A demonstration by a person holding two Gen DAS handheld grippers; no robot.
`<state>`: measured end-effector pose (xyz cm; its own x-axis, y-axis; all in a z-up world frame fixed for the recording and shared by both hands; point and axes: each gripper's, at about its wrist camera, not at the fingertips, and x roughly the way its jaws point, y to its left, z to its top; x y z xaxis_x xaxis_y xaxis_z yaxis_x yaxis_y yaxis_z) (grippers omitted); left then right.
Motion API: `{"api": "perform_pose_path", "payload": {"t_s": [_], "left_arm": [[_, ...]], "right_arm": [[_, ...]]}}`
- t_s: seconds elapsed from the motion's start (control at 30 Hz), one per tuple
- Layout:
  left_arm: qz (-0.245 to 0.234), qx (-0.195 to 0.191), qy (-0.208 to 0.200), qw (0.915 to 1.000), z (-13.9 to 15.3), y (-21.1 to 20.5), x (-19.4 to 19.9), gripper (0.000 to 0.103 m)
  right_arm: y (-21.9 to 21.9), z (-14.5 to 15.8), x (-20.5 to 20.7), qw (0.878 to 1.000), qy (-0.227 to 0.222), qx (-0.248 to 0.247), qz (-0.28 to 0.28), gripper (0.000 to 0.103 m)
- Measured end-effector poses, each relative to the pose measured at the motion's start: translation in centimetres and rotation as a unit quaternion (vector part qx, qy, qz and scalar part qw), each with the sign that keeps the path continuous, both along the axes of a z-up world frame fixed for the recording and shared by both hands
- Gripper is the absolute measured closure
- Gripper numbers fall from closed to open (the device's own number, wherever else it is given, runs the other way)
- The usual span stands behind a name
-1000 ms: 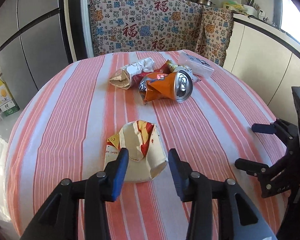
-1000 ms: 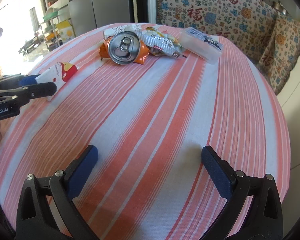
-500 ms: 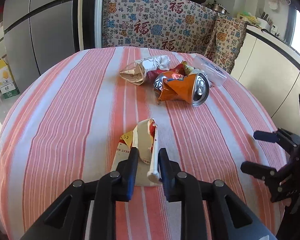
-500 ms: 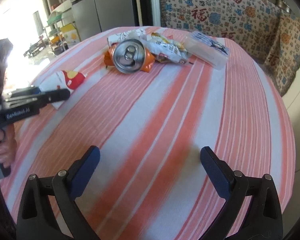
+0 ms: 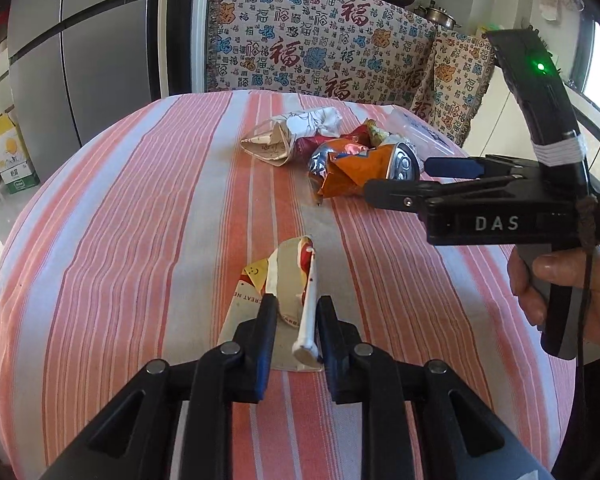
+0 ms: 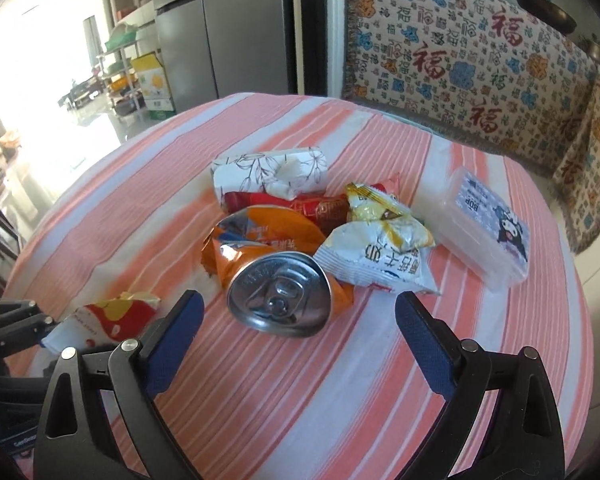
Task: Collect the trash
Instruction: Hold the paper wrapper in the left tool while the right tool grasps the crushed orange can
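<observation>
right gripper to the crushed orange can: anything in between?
Nothing visible. The right gripper, jaws wide and just narrowing with nothing between them, faces the crushed orange aluminium can lid-on. Only bare striped tablecloth lies between; the snack wrappers sit behind it.

The right gripper (image 5: 394, 182) carries "DAS" in pale capitals on the side of its black body. The flattened paper cup (image 5: 278, 288) shows part of a line, "REAT NE", along its left edge. The patterned cloth (image 5: 320, 52) hung at the far side repeats the red character "福" many times. In the right wrist view, the clear plastic box (image 6: 486, 226) at the right bears a label with "BOP" seen upside down. The white snack bag (image 6: 380, 256) carries large Chinese characters, inverted and not clearly readable.
</observation>
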<state>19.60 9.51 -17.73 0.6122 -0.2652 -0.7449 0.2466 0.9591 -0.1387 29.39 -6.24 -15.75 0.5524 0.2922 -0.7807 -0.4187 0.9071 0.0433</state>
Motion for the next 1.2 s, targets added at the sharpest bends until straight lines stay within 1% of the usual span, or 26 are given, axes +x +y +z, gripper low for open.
{"api": "perform_pose_path", "payload": {"t_s": [0.03, 0.07, 0.2, 0.3, 0.4, 0.53, 0.67, 0.77, 0.83, 0.9, 0.93, 0.97, 1.03, 1.07, 1.2], "left_arm": [[0.0, -0.001, 0.0, 1.0, 0.0, 0.1, 0.0, 0.082], [0.0, -0.003, 0.001, 1.0, 0.0, 0.1, 0.0, 0.082], [0.0, -0.008, 0.002, 1.0, 0.0, 0.3, 0.0, 0.082], [0.0, -0.003, 0.0, 1.0, 0.1, 0.1, -0.1, 0.082], [0.004, 0.002, -0.001, 1.0, 0.1, 0.0, -0.4, 0.082], [0.003, -0.003, 0.0, 1.0, 0.3, -0.3, -1.4, 0.082], [-0.004, 0.001, 0.001, 1.0, 0.3, -0.9, -2.3, 0.083], [-0.002, 0.0, 0.002, 1.0, 0.3, -1.0, -2.5, 0.083], [-0.001, -0.004, 0.005, 1.0, 0.3, -0.8, -2.3, 0.083], [0.0, -0.005, 0.007, 1.0, 0.3, -0.9, -2.4, 0.083], [-0.001, -0.004, 0.007, 1.0, 0.3, -0.9, -2.3, 0.083], [-0.002, -0.002, 0.006, 1.0, 0.3, -0.9, -2.2, 0.083], [-0.002, 0.001, 0.005, 1.0, 0.3, -1.0, -2.2, 0.083], [-0.002, 0.001, 0.005, 1.0, 0.3, -1.0, -2.2, 0.083], [-0.002, -0.002, 0.005, 1.0, 0.2, -1.0, -2.3, 0.083]], "right_arm": [[0.3, 0.0, 0.1, 1.0, -0.002, -0.001, 0.005, 0.016], [0.3, 0.0, 0.0, 1.0, -0.004, -0.003, 0.004, 0.033], [-0.5, 0.8, -1.8, 1.0, -0.01, 0.014, -0.004, 0.033], [-1.9, 1.6, -4.4, 1.0, -0.012, 0.013, -0.013, 0.033], [-4.3, 2.3, -7.6, 0.999, -0.014, 0.007, -0.032, 0.033], [-7.3, 2.1, -12.0, 0.999, 0.018, 0.011, -0.049, 0.033], [-8.0, 1.4, -15.5, 0.996, 0.06, 0.033, -0.049, 0.031], [-7.0, 1.7, -17.5, 0.995, 0.078, 0.064, -0.021, 0.028], [-6.6, 2.2, -18.3, 0.993, 0.083, 0.082, -0.002, 0.025], [-6.5, 2.8, -18.8, 0.993, 0.077, 0.088, 0.014, 0.021], [-6.5, 3.1, -18.9, 0.994, 0.071, 0.085, 0.022, 0.019], [-6.6, 3.3, -19.1, 0.995, 0.063, 0.074, 0.035, 0.014], [-6.7, 3.4, -19.2, 0.996, 0.047, 0.045, 0.057, 0.011], [-6.8, 3.2, -19.2, 0.996, 0.048, 0.032, 0.065, 0.008], [-7.2, 1.3, -19.1, 0.995, 0.07, 0.008, 0.073, 0.008]]}}
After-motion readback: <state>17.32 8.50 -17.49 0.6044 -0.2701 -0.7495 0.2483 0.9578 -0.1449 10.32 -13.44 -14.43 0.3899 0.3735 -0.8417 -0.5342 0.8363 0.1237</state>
